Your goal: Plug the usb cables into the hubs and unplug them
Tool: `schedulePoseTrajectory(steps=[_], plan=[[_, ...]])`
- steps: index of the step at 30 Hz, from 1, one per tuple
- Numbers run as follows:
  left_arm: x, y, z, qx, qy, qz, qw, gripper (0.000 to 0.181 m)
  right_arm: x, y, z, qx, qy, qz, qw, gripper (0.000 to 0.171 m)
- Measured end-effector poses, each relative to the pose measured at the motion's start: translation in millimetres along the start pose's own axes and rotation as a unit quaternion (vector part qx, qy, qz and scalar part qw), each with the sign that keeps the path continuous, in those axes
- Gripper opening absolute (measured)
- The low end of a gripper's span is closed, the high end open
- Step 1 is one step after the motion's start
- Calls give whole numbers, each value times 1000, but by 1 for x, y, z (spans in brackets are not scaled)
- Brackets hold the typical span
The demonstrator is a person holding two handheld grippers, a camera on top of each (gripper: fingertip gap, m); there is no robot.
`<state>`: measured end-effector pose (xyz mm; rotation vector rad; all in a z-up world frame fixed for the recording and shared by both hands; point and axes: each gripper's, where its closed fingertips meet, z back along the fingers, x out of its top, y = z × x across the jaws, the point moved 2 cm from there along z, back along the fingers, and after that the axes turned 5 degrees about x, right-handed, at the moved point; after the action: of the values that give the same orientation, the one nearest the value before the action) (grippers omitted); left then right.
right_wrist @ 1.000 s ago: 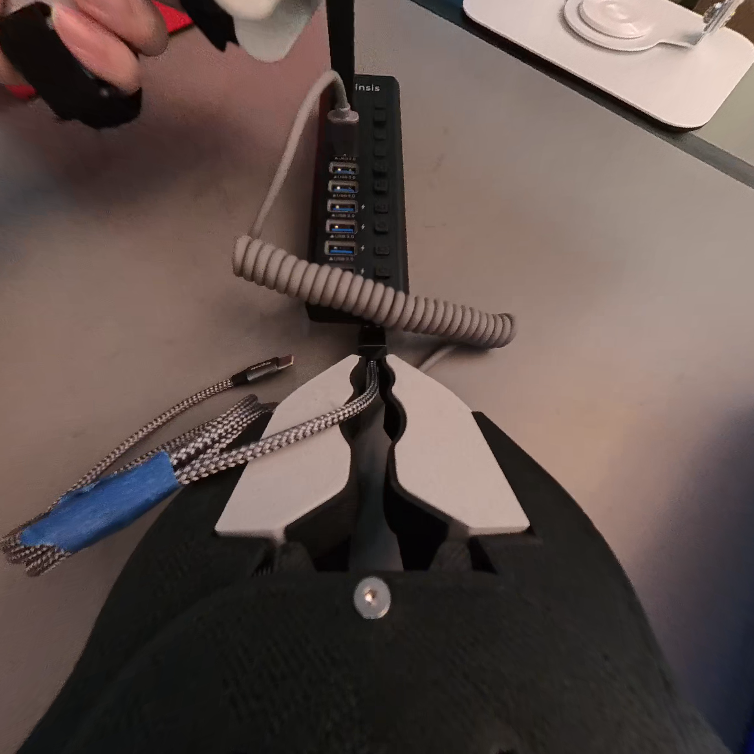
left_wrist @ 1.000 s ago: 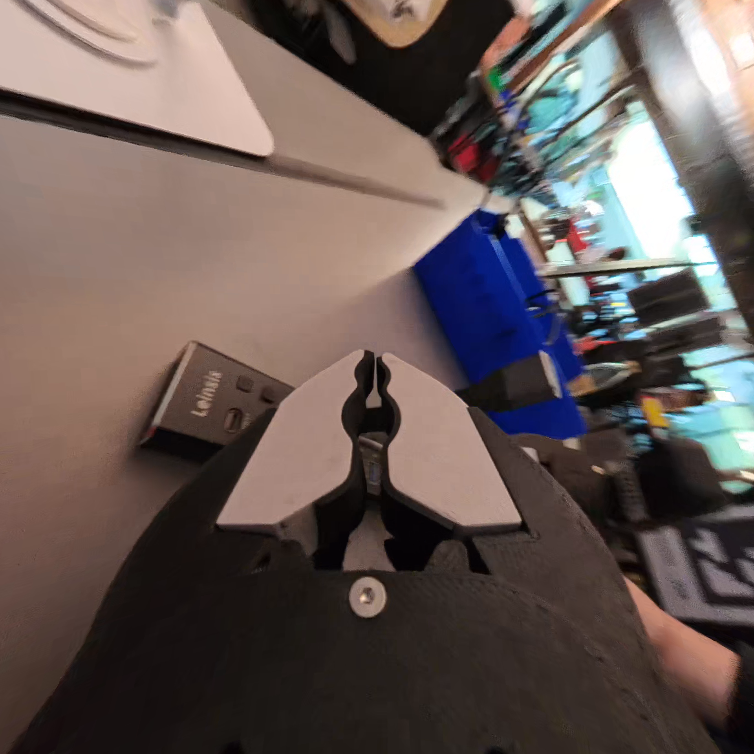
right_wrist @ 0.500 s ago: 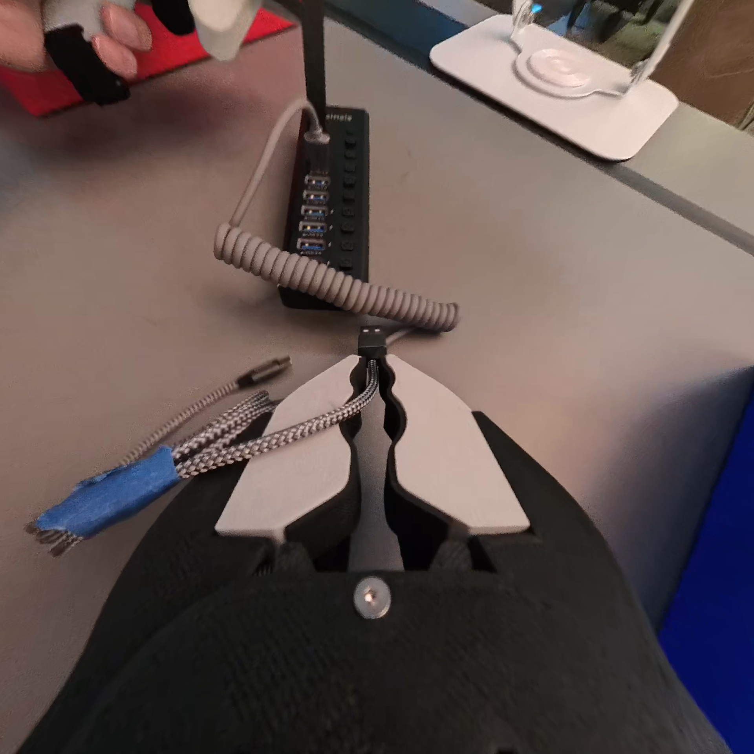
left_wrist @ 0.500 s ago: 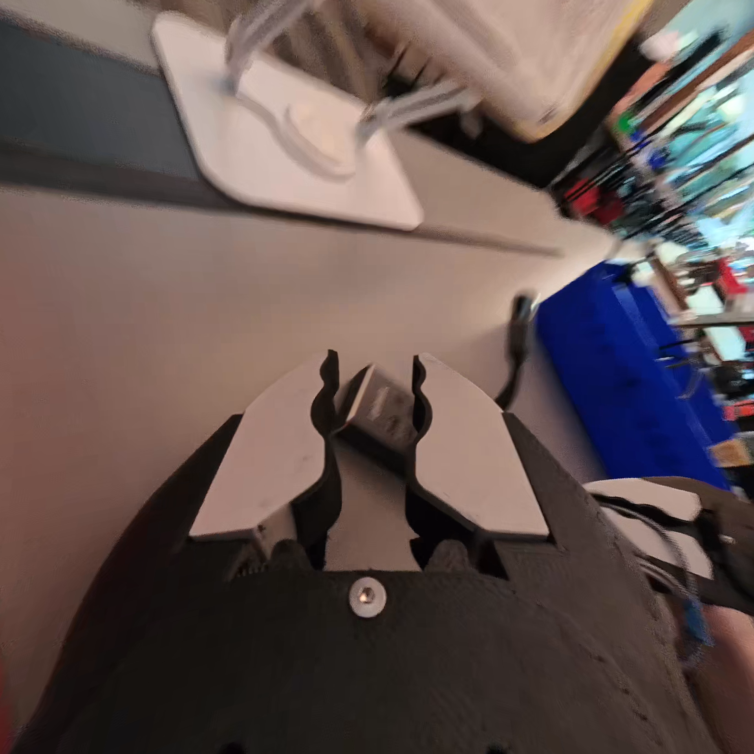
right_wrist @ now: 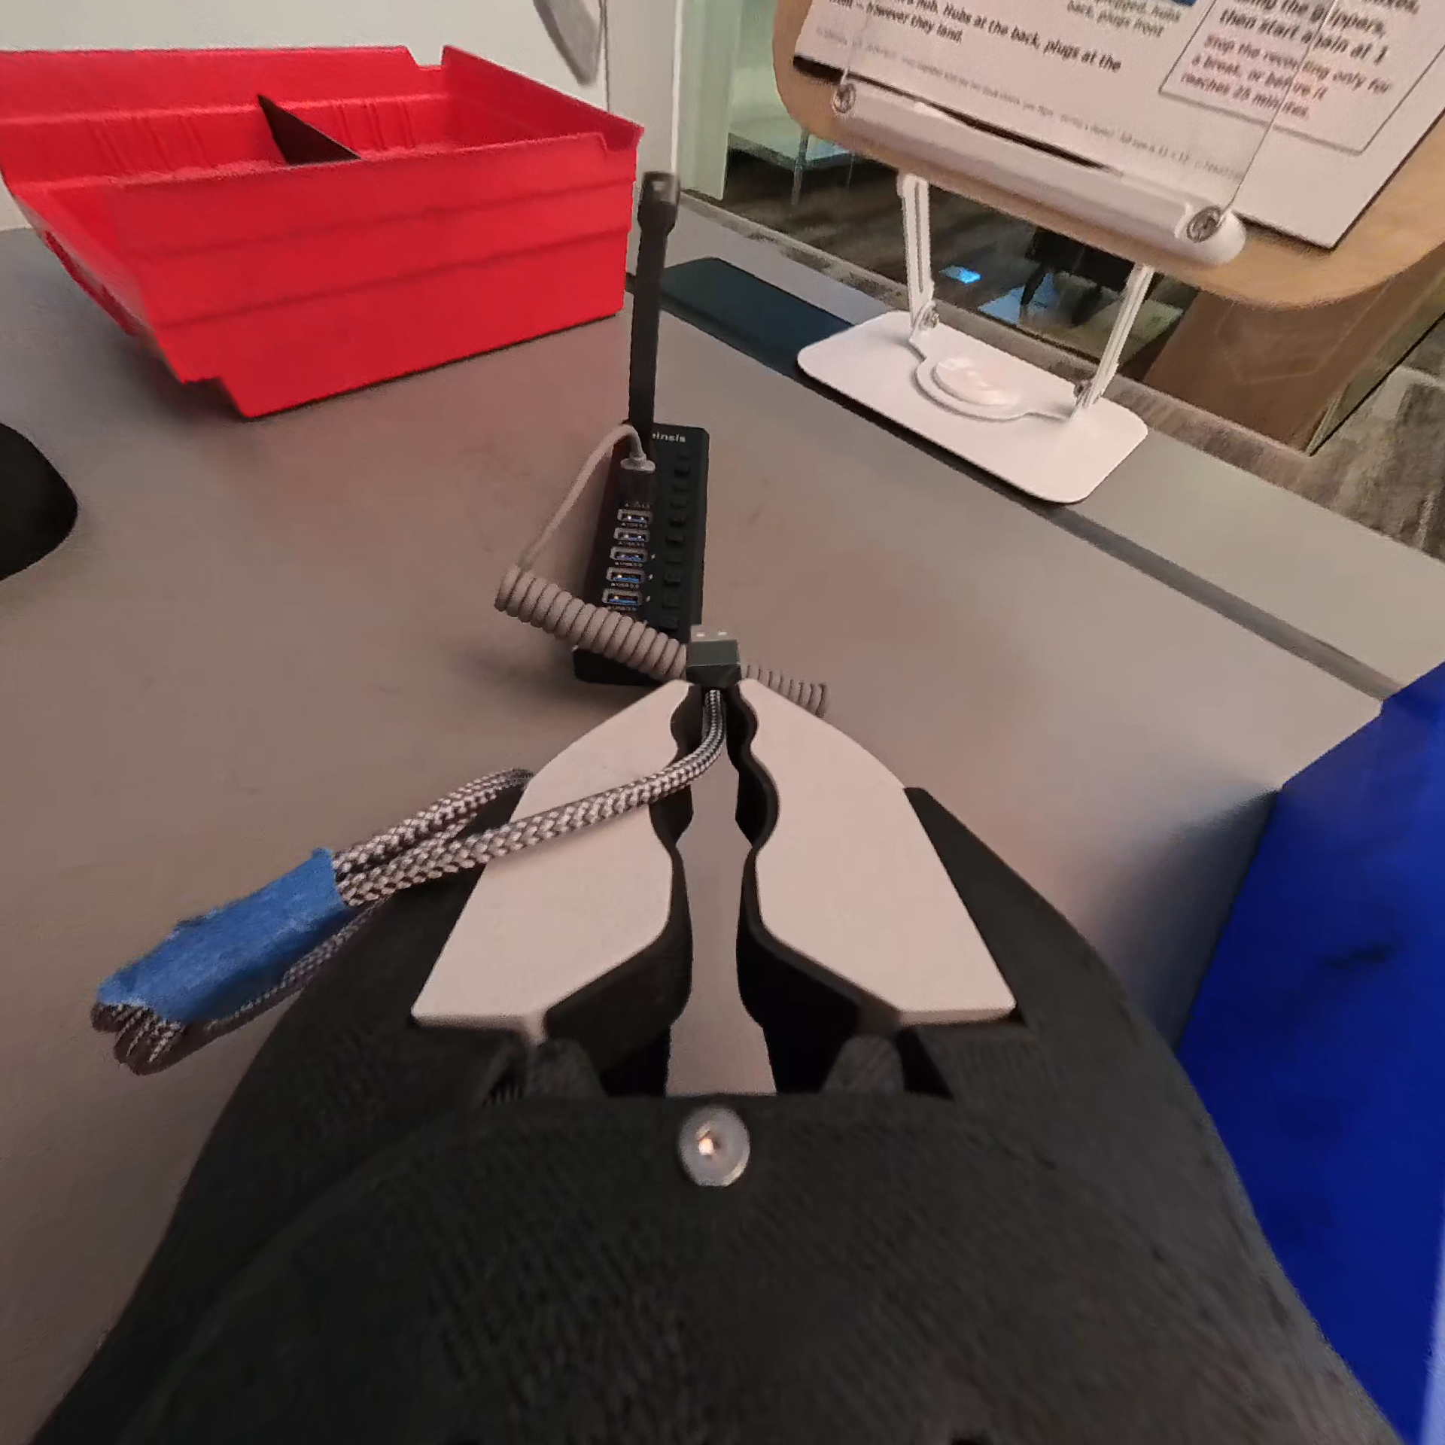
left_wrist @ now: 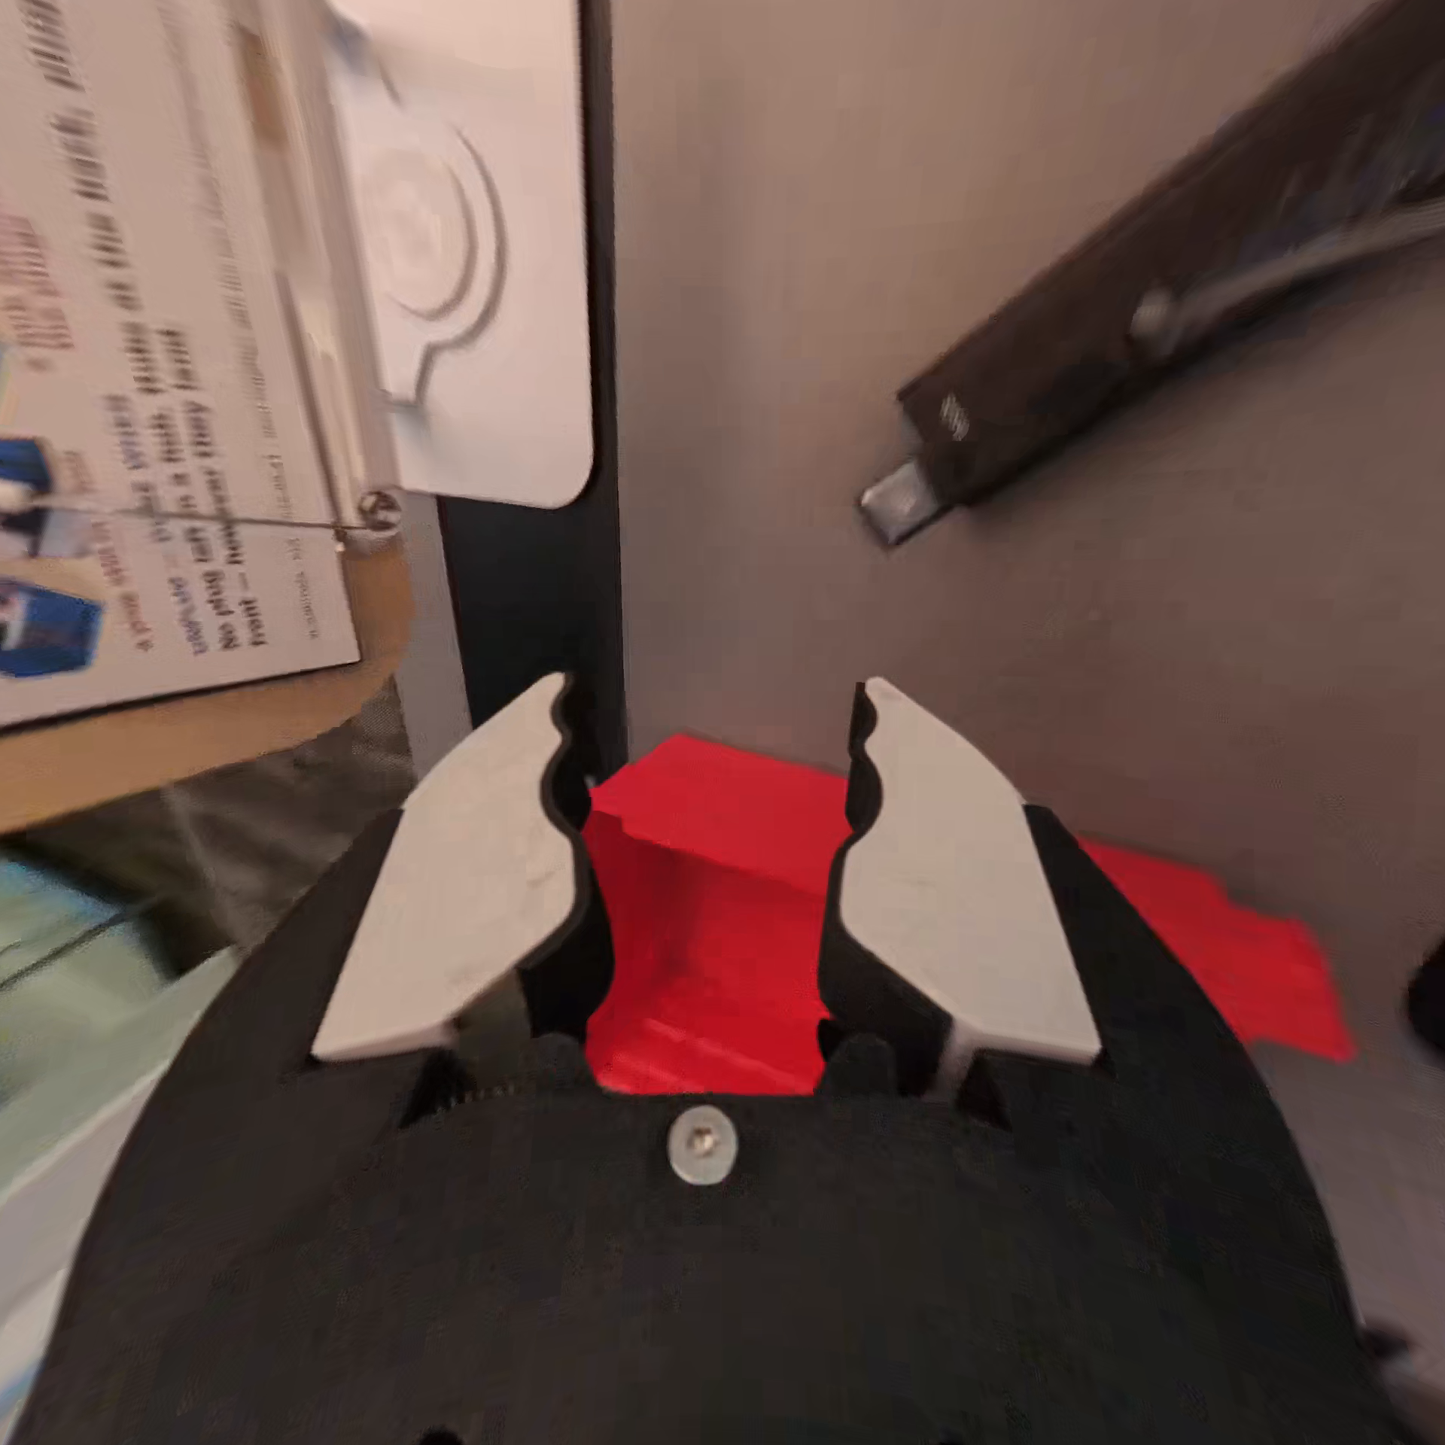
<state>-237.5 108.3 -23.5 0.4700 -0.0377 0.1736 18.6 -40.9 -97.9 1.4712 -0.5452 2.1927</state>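
In the right wrist view a black USB hub (right_wrist: 688, 500) lies on the grey table, with a grey coiled cable (right_wrist: 618, 625) plugged into its far port and a stiff black cable (right_wrist: 647, 313) rising from its far end. My right gripper (right_wrist: 715, 688) is shut on a braided cable (right_wrist: 594, 805) just behind its black USB plug (right_wrist: 711, 653), held in the air short of the hub's near end. The left wrist view is blurred. My left gripper (left_wrist: 708, 704) is open and empty over a red bin (left_wrist: 704, 876). The hub (left_wrist: 1095, 344) lies off to its upper right.
A red bin (right_wrist: 328, 227) stands at the back left. A white stand base (right_wrist: 977, 406) carries a printed board (right_wrist: 1095, 78) at the back right. A blue bin (right_wrist: 1329, 938) sits past the table's right edge. Blue tape (right_wrist: 227, 946) binds several braided cables.
My left gripper opened wide, left the hub's end and swung toward the red bin. My right gripper drew back and up from the hub, still holding the braided cable.
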Motion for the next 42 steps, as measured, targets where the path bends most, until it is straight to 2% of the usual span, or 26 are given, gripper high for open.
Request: schedulePoseTrajectory(steps=[4, 8, 12, 14, 16, 18, 21, 24, 27, 33, 37, 42], plan=[[-7, -19, -49, -51, 63, -105, 991, 63, 6, 2, 4, 3, -11, 15, 1000, 7], [16, -43, -83, -97, 3, -136, 986, 55, 9, -1, 6, 2, -24, 7, 1000, 7], [39, -90, -91, -202, -67, -128, 969, 84, 7, -1, 5, 18, -30, -18, 999, 7], [44, -100, -102, -192, -83, -156, 965, 100, 7, 1, 4, 23, -29, -17, 999, 7], [46, -101, -116, -162, -80, -189, 965, 100, 7, 3, 2, 24, -26, -7, 999, 7], [50, -104, -123, -164, -93, -203, 961, 88, 4, 4, -1, 21, -15, 3, 1000, 7], [52, -112, -122, -213, -118, -185, 952, 77, -1, 3, -4, 19, -3, 5, 1000, 7], [53, -117, -120, -225, -170, -180, 942, 78, -4, 3, -7, 23, 2, -2, 1000, 7], [55, -116, -120, -224, -172, -179, 942, 69, -6, 4, -9, 28, 6, -3, 1000, 7], [50, -114, -109, -186, -40, -228, 955, 66, -11, 4, -13, 28, 17, -6, 999, 7], [58, -101, -76, -134, -3, -255, 957, 65, -9, 2, -11, 27, 9, -16, 999, 7], [71, -94, -33, -64, 85, -294, 950, 63, -8, 0, -9, 13, 9, -21, 1000, 7]])
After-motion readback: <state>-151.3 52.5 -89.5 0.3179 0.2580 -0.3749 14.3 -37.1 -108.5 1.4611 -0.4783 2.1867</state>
